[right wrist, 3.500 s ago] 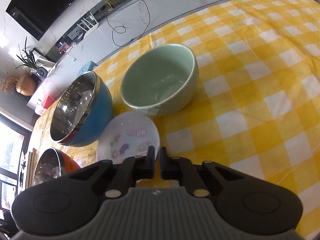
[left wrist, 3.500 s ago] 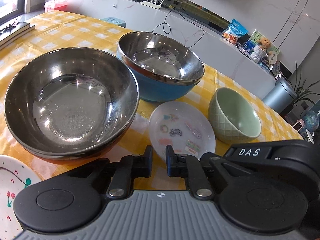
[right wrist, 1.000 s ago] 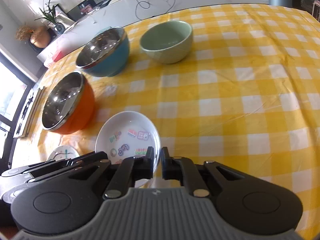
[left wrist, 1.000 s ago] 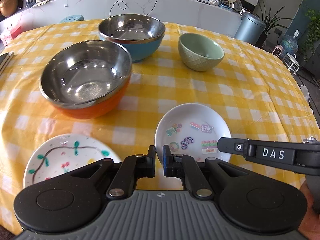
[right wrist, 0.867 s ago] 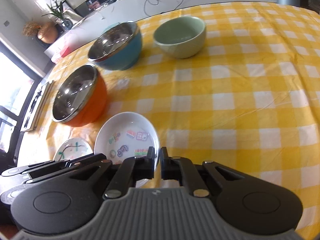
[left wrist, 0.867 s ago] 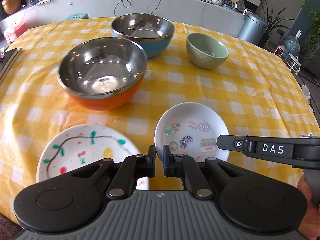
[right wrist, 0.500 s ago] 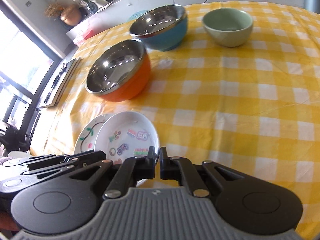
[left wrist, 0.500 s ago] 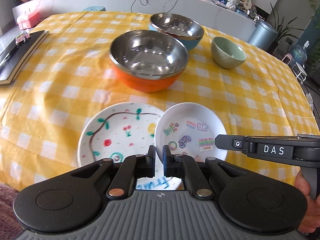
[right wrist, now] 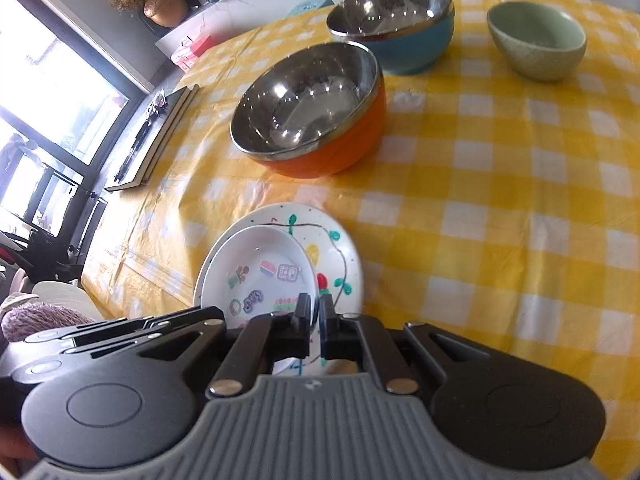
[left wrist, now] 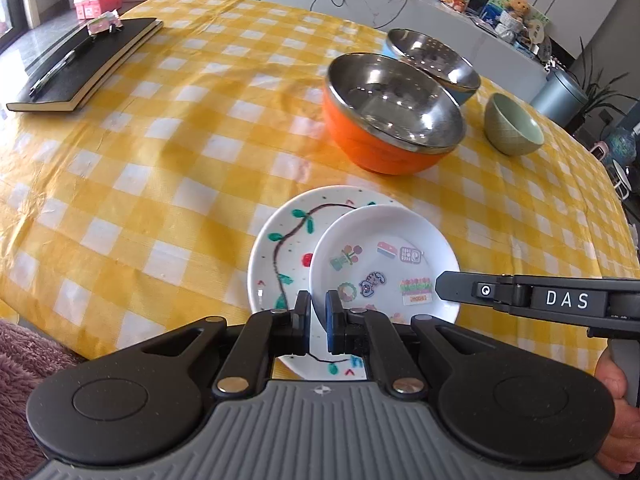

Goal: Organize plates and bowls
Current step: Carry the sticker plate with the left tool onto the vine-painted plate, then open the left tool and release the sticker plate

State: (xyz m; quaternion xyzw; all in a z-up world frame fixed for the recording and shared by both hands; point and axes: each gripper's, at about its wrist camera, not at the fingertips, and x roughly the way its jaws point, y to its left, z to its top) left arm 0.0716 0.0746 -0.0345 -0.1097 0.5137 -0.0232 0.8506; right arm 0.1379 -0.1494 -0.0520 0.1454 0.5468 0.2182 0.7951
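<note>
Gripping near rim of sticker plate (left wrist: 384, 256), left claw (left wrist: 318, 312) and right claw (right wrist: 315, 314) both clamp it from opposite sides, over larger painted plate (left wrist: 280, 240) on yellow-checked desk (left wrist: 160, 168). Orange bowl (left wrist: 392, 120) just beyond.

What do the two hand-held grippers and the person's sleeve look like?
Both are alike: the left hand-held gripper and the right hand-held gripper have black linkage arms with silver pivot pins, round black side housings and a ribbed grey body. The left one's pads look blue. White "DAS" lettering marks the right one's side. A fuzzy mauve sleeve shows at the left.
</note>
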